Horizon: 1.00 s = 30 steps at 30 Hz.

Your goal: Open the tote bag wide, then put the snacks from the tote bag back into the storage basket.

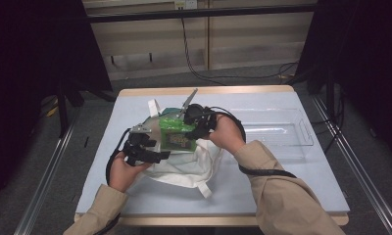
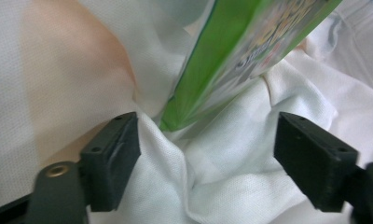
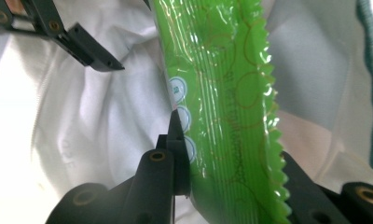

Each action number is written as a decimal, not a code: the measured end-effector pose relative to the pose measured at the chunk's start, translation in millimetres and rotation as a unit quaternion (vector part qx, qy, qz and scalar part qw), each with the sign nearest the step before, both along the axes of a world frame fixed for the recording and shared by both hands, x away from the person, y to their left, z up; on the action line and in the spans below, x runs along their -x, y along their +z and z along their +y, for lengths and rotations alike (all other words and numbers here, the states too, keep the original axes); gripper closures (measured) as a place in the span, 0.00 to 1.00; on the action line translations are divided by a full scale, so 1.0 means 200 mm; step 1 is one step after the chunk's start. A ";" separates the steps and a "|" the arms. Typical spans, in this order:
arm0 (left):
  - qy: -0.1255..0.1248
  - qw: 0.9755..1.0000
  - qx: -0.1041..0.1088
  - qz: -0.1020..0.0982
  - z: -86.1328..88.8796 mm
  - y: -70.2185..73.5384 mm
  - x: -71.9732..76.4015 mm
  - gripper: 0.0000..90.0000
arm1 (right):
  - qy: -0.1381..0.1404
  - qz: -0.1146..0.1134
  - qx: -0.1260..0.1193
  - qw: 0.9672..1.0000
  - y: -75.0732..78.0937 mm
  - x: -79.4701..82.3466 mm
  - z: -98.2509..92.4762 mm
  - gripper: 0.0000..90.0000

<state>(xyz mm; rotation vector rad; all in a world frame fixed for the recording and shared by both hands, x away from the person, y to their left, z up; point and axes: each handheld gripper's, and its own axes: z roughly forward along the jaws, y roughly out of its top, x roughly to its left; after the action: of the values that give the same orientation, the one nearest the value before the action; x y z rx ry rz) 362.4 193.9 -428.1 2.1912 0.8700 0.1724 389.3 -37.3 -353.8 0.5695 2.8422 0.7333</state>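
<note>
Clearly the right gripper (image 3: 222, 186) pinches the green snack packet (image 1: 177, 134) by its crimped edge — light, slippery, probably crushable — over the white cloth bag (image 1: 184, 166); the left gripper (image 2: 208, 154) stands open around bag cloth.

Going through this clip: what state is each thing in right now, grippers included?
Green crinkle-edged plastic snack packet: clamped, held upright over the bag.
White cloth bag: crumpled on the table, not gripped.
Left gripper: open, jaws either side of a fold of the bag.
Right gripper: shut on the packet.
Clear plastic tray: empty, flat on the table.
</note>
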 end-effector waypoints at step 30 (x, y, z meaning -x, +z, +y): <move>-0.009 1.000 0.006 -0.002 -0.02 -0.01 0.02 0.10 | 0.014 0.032 0.007 0.999 0.19 0.04 -0.13 0.83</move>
<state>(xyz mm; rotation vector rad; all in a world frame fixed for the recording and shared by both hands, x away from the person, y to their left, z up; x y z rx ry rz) 359.0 190.9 -429.5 2.1855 0.8475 0.1617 381.2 -62.6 -315.6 0.5631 2.9162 0.7121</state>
